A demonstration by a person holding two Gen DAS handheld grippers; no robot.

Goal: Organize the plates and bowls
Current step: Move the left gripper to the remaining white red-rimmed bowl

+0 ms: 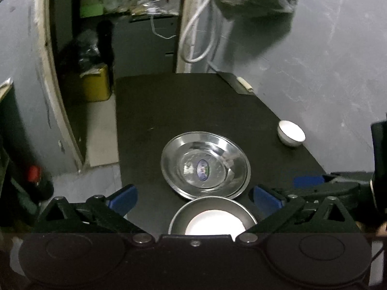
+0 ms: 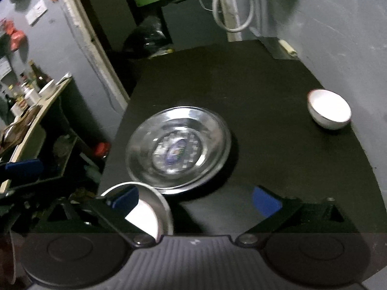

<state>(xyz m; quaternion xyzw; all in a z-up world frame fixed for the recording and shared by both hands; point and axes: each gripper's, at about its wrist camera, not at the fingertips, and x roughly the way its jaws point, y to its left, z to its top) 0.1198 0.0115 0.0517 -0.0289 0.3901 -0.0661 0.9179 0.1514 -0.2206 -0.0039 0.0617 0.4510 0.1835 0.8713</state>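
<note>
Steel plates (image 1: 205,166) are resting at the middle of the black tabletop (image 1: 169,111), with a steel bowl (image 1: 212,215) holding a white bowl lying just in front of them. Another white bowl (image 1: 291,133) is sitting well apart near the right edge. The left gripper (image 1: 194,197) and right gripper (image 2: 193,199) are both hovering with jaws spread wide, gripping nothing.

A: We see our left hand-held gripper (image 1: 194,197): black linkage arms, blue pads, silver pivot screws.

B: We see the right hand-held gripper (image 2: 194,199) matches, with a ribbed grey housing.
</note>
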